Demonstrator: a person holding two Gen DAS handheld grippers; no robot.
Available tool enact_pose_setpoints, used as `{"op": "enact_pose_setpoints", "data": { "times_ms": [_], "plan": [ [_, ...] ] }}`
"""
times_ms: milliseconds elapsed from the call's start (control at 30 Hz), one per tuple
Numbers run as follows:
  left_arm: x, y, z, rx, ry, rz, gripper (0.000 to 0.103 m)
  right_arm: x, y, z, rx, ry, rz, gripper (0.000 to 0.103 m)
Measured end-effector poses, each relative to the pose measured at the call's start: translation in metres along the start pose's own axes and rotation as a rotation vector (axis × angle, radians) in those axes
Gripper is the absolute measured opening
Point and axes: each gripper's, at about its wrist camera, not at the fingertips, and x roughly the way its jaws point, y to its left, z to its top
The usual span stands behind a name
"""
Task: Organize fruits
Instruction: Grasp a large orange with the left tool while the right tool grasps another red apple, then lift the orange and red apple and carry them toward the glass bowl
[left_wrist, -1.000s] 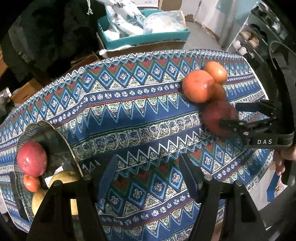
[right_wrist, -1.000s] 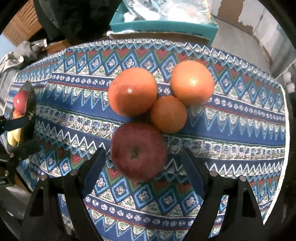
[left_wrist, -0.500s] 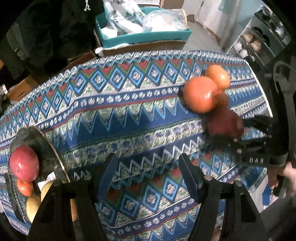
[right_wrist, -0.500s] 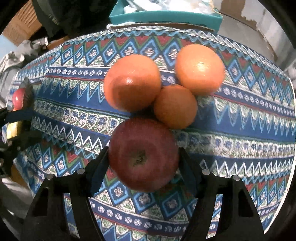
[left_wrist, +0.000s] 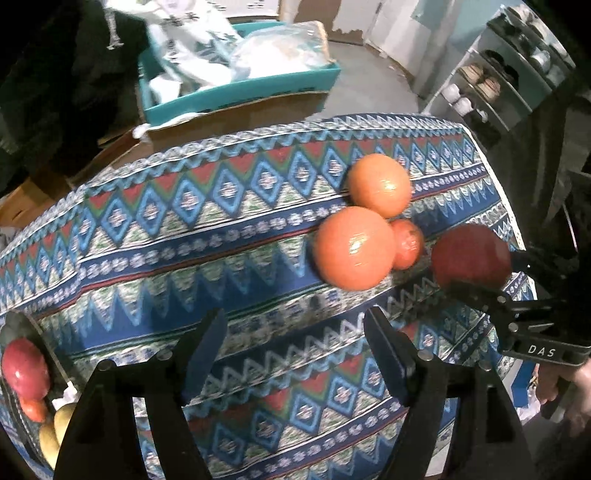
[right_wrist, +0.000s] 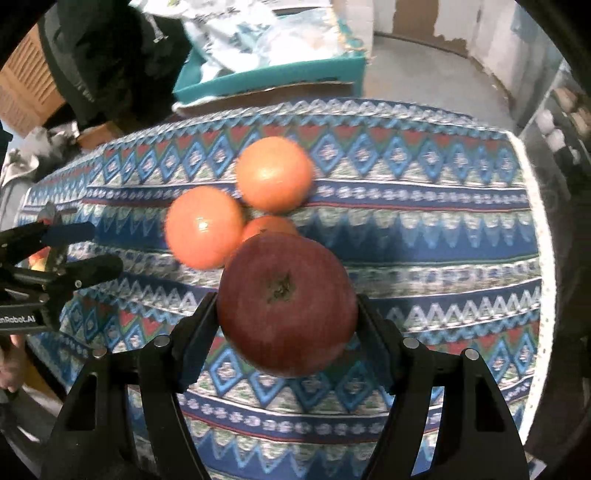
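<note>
Right tool (right_wrist: 286, 328) clamping red apple (right_wrist: 287, 304), left tool (left_wrist: 295, 350) opening, empty, fruit plate (left_wrist: 35, 332) only left-view.

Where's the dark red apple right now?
The dark red apple sits clamped between the right gripper fingers, just in front of the three oranges; in the left wrist view it shows at the far right.

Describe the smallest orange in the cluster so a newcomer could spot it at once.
Start at the patterned tablecloth and find the cluster of three oranges near its right end. The smallest orange is wedged between the two big oranges, just behind the dark red apple in the right claw. It is darker and half hidden.
</note>
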Motion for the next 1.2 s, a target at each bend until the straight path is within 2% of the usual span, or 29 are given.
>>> {"op": "enact_pose_setpoints", "data": {
  "times_ms": [233,367,600,933,1000,1100,1200],
  "plan": [
    [0.016,-0.023,0.013,0.056,0.005,0.019,0.078,-0.007,-0.033,-0.004,0.053,-0.011,-0.005,0.072],
    [0.026,-0.031,0.018,0.074,0.011,0.012,0.078,-0.004,-0.042,-0.004,0.072,-0.011,-0.003,0.072],
    [0.047,-0.045,0.024,0.122,0.039,0.043,0.078,-0.001,-0.058,-0.004,0.109,-0.012,0.009,0.072],
    [0.072,-0.058,0.033,0.191,0.057,0.098,0.078,0.004,-0.061,-0.002,0.121,-0.010,0.023,0.072],
    [0.072,-0.058,0.033,0.196,0.045,0.097,0.078,0.006,-0.061,-0.003,0.120,-0.006,0.023,0.072],
    [0.071,-0.057,0.031,0.202,0.032,0.067,0.070,0.009,-0.061,-0.004,0.120,0.000,0.023,0.072],
    [0.070,-0.056,0.029,0.215,0.020,0.072,0.070,0.011,-0.059,-0.005,0.116,0.001,0.022,0.072]
  ]
}}
